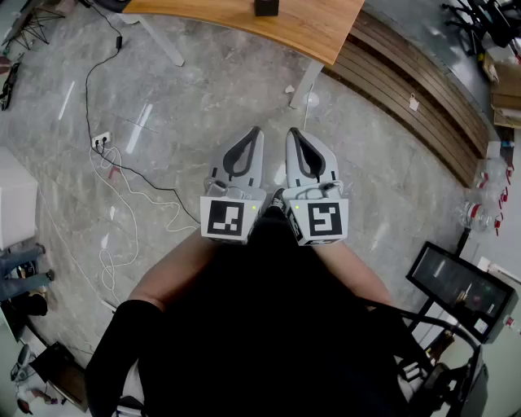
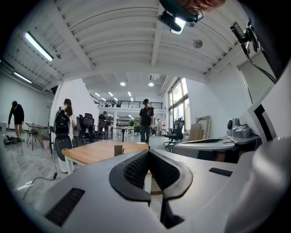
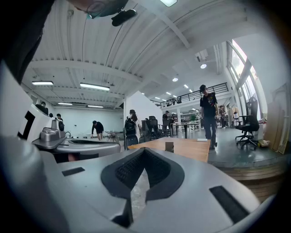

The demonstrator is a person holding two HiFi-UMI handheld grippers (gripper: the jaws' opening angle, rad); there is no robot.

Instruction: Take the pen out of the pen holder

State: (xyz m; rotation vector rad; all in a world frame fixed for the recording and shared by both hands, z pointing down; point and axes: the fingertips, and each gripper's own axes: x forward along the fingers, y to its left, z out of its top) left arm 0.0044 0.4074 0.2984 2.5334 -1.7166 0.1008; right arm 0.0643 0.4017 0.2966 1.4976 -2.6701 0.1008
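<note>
Both grippers are held side by side close to the person's body, above the grey floor and pointing toward a wooden table (image 1: 269, 20). The left gripper (image 1: 256, 130) has its jaws closed tip to tip with nothing between them. The right gripper (image 1: 293, 132) is likewise shut and empty. A small dark pen holder (image 1: 265, 6) stands on the table, well ahead of both grippers. It also shows as a small box (image 2: 118, 149) in the left gripper view and as the same holder (image 3: 169, 146) in the right gripper view. No pen can be made out at this distance.
A power strip with white and black cables (image 1: 101, 140) lies on the floor at the left. A curved wooden step (image 1: 423, 106) runs along the right, and a monitor on a stand (image 1: 460, 289) sits at lower right. People (image 2: 145, 119) and office chairs stand far behind the table.
</note>
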